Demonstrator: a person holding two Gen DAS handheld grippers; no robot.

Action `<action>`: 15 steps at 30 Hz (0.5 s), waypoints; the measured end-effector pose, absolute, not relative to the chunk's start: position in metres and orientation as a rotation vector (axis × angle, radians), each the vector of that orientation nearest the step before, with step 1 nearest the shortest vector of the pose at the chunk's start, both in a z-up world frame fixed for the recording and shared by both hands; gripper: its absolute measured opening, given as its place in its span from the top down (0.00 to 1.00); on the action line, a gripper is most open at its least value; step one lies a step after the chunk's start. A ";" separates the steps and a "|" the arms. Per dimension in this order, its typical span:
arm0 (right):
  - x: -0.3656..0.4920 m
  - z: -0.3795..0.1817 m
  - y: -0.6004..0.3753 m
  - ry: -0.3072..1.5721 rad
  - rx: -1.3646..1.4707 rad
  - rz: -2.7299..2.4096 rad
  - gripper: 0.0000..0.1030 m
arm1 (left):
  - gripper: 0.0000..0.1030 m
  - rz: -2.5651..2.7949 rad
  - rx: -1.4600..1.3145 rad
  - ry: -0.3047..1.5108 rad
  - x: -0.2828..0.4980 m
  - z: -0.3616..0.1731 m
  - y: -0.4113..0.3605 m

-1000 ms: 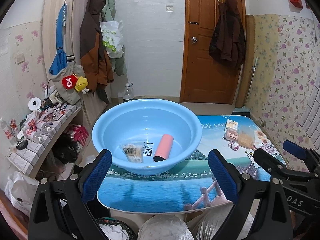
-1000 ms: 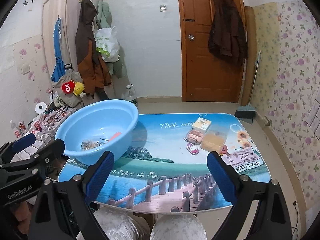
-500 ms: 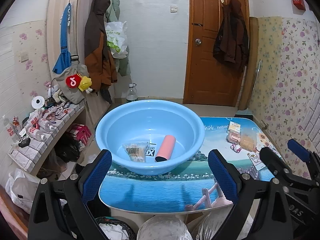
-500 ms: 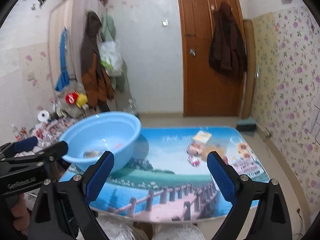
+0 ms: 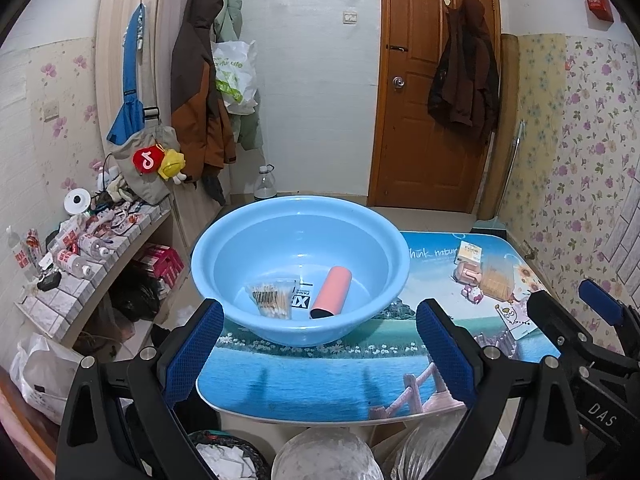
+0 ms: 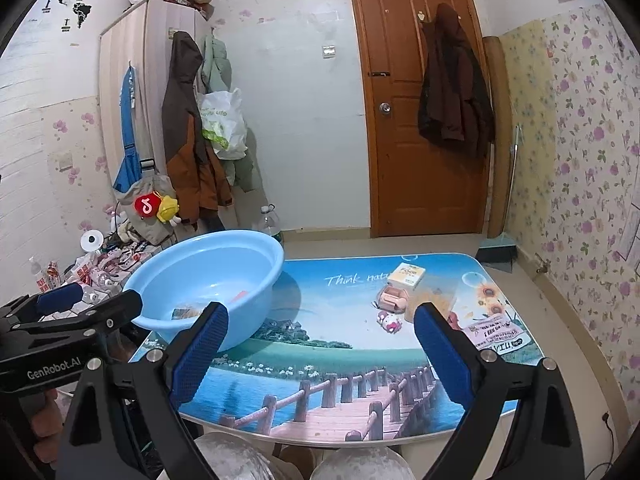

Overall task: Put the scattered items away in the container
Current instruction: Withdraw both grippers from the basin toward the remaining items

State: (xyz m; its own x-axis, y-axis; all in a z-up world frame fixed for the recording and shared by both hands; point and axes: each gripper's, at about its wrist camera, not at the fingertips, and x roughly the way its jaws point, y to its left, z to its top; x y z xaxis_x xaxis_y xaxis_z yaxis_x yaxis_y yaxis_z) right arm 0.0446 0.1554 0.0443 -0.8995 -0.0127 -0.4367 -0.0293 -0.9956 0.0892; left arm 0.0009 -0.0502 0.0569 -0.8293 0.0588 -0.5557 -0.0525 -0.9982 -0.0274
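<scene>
- Both grippers were empty. My left gripper point(image 5: 320, 344) hung with its jaws spread wide, back from the near edge of the tabletop point(image 5: 320, 376), facing the blue basin point(image 5: 298, 216).
- My right gripper point(image 6: 320, 348) was equally wide open and holding nothing, raised over the near edge of the tabletop and pointing down its length.
- Inside the basin lay a pink tube point(image 5: 331, 293), a clear packet of cotton swabs point(image 5: 271, 298) and a small black-and-white printed item point(image 5: 301, 301), partly hidden.
- Left to tidy, I judged, was a loose cluster on the far right of the tabletop: a yellow-and-white box point(image 6: 407, 276), a pink case point(image 6: 393, 297) just in front of it, a clear packet with a tan fill point(image 6: 430, 300) beside that, a small pink figurine point(image 6: 388, 321) nearest me, and a printed sachet point(image 6: 494, 334) at the right edge.
- Those items lay ahead of my right gripper, on its right-hand side and well apart from it; the basin sat to its left, near the left gripper.
- Risk: the items were packed close, so wide jaws might knock a neighbour off the right edge.
- Risk: the flat sachet and soft packet could slip from the pads.
- Risk: the basin overhung the left edge, so a nudge could tip it.
</scene>
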 end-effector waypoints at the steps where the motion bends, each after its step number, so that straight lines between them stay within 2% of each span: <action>1: 0.045 0.044 0.155 0.146 -0.705 3.048 0.08 | 0.05 2.949 -0.896 -0.016 0.001 0.057 -0.050; 15: 0.043 0.041 0.160 0.154 -0.724 3.029 0.08 | 0.05 2.933 -0.894 -0.006 0.002 0.057 -0.043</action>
